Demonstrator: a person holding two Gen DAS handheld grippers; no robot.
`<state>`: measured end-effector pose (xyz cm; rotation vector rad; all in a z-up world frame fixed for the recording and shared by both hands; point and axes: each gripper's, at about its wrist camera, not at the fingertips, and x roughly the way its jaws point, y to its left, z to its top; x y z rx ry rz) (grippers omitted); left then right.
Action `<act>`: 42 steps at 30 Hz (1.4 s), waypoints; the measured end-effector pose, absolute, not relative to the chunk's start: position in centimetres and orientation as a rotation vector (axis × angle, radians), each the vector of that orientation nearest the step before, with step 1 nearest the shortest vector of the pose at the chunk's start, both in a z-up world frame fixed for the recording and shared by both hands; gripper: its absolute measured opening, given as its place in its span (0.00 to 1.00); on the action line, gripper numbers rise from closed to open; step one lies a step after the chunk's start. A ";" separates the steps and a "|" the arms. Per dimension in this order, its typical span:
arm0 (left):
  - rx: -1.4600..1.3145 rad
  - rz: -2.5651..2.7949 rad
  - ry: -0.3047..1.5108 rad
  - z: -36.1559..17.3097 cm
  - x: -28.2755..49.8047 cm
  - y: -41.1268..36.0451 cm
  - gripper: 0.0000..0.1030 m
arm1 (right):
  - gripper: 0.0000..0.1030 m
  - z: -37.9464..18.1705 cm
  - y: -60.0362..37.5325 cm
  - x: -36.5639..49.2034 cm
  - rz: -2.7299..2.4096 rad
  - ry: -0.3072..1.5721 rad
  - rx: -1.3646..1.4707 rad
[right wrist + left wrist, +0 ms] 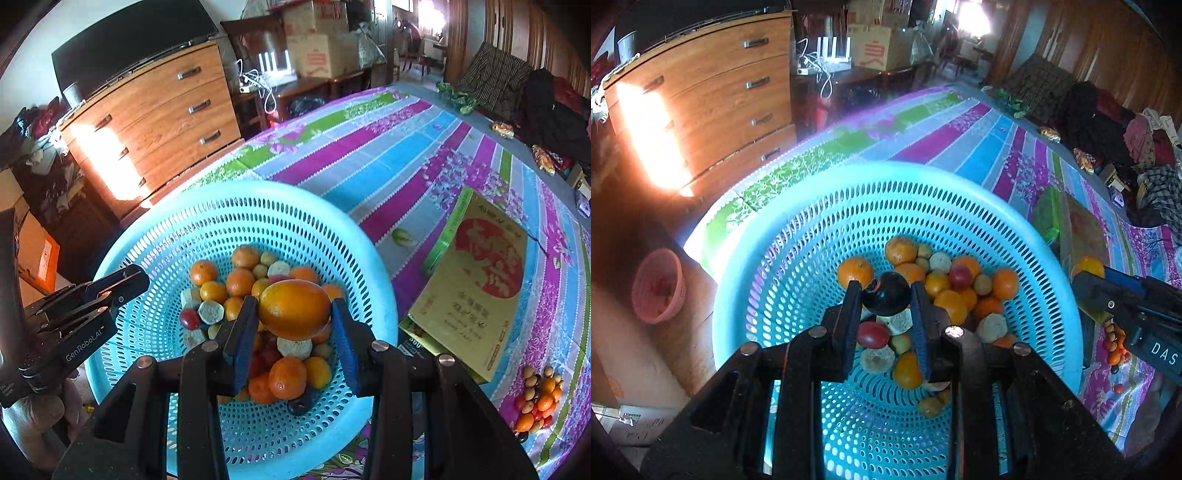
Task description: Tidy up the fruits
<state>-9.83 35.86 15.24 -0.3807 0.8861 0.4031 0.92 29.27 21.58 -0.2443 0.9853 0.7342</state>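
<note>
A light blue perforated basket (798, 236) (354, 236) stands on the striped cloth and holds several oranges, small red fruits and pale round fruits. My left gripper (886, 291) hangs over the basket, shut on a small dark purple fruit (886, 293). Over the same basket my right gripper (293, 308) is shut on a large yellow-orange fruit (295, 308). The right gripper also shows at the right edge of the left wrist view (1126, 306), and the left gripper (125, 284) shows at the left of the right wrist view. A heap of small fruits (537, 402) lies on the cloth to the right.
A flat yellow and red box (476, 291) lies on the cloth right of the basket, with a green fruit (404, 238) beside it. A wooden chest of drawers (713, 103) stands beyond the table's left edge. A pink basket (657, 286) sits lower left. Clothes pile at far right.
</note>
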 end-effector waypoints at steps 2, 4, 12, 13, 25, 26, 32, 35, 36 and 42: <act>-0.383 0.400 0.895 14.9 -9.8 36.0 0.26 | 0.43 21.2 29.3 0.9 0.736 0.995 -0.248; -0.387 0.396 0.902 14.7 -9.8 35.9 0.26 | 0.43 21.0 29.4 0.9 0.736 1.000 -0.252; -0.395 0.393 0.910 14.3 -9.9 36.1 0.26 | 0.43 20.7 29.6 0.9 0.736 1.010 -0.258; -0.396 0.393 0.911 14.2 -9.9 36.2 0.26 | 0.43 20.6 29.6 0.9 0.736 1.010 -0.258; -0.396 0.395 0.918 13.8 -9.8 36.4 0.26 | 0.43 20.1 29.7 1.1 0.736 1.017 -0.257; -0.396 0.396 0.919 13.8 -9.7 36.3 0.26 | 0.43 20.1 29.8 1.1 0.737 1.019 -0.257; -0.401 0.397 0.931 13.6 -9.6 36.4 0.27 | 0.43 20.0 29.8 1.2 0.740 1.023 -0.259; -0.406 0.398 0.941 13.4 -9.4 36.5 0.27 | 0.43 19.9 29.9 1.3 0.742 1.029 -0.256; -0.405 0.400 0.942 13.4 -9.5 36.5 0.28 | 0.43 19.8 29.9 1.3 0.740 1.028 -0.258; -0.405 0.410 0.932 13.4 -9.7 36.7 0.55 | 0.59 19.9 29.8 1.1 0.738 1.020 -0.258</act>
